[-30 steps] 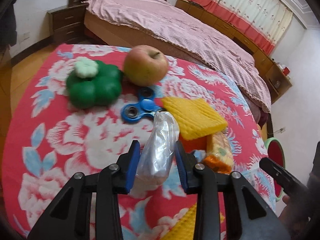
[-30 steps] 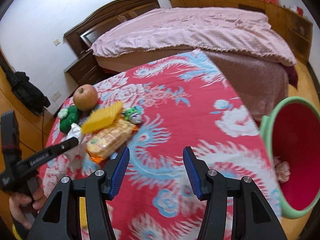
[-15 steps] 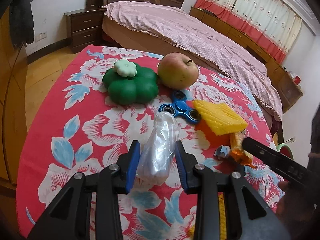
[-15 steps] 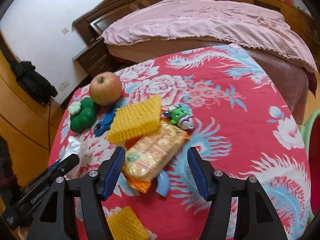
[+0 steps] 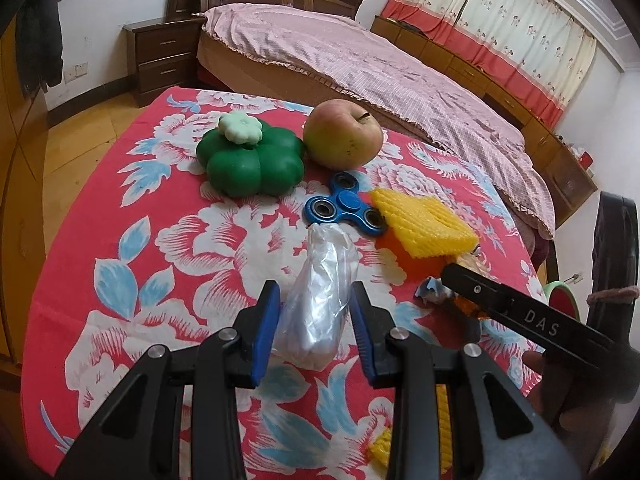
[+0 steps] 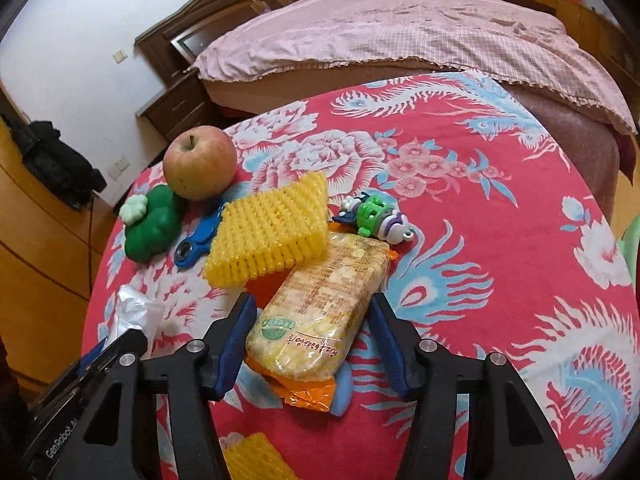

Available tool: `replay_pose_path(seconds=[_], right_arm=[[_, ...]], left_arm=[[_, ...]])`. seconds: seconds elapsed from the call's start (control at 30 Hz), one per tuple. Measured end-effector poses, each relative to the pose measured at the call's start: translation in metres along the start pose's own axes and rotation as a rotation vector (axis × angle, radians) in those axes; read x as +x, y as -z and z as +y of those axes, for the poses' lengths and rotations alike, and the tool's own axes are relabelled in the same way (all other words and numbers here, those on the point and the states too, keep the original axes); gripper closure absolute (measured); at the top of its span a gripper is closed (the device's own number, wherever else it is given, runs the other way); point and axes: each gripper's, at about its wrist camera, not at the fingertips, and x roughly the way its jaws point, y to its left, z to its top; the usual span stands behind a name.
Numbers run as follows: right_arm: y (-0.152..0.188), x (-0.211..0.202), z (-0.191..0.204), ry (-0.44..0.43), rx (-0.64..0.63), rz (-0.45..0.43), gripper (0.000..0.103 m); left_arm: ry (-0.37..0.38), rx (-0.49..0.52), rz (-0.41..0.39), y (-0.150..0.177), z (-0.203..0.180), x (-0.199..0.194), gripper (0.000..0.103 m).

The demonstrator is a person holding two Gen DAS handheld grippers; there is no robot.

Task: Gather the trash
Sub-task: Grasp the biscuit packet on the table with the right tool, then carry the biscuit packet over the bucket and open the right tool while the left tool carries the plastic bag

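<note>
The left gripper (image 5: 314, 332) pinched the light, soft plastic bag (image 5: 320, 300), while the right gripper's (image 6: 310, 340) jaws were closing around the crinkly, slippery snack packet (image 6: 320, 304), best gripped across its middle.

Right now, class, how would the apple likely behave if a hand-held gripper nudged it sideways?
The apple is round and rests loose on the tablecloth, so it would probably roll. Its smooth skin looks slippery. It seems firm, and likely heavy beside the foam net.

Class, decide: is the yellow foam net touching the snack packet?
Touching. In the right wrist view the foam net overlaps the packet's far end and rests on it, with no gap between them.
</note>
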Motion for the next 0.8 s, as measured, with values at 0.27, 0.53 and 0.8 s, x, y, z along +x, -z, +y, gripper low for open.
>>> replay_pose_path(seconds=[0.27,0.53,0.8], right_arm=[[0.017,-0.03,-0.016,-0.012,-0.005,-0.05,0.052],[0.036,-0.078,-0.035,-0.041,0.02,-0.115,0.052],[0.055,-0.125,-0.057,-0.006,0.021,-0.183,0.052]], left_arm=[[0.02,0.018,-0.011,0.006,-0.01,-0.012,0.067],[0.059,0.068,-0.014,0.013,-0.037,-0.024,0.067],[0.118,0.142,-0.012,0.023,-0.075,-0.037,0.067]])
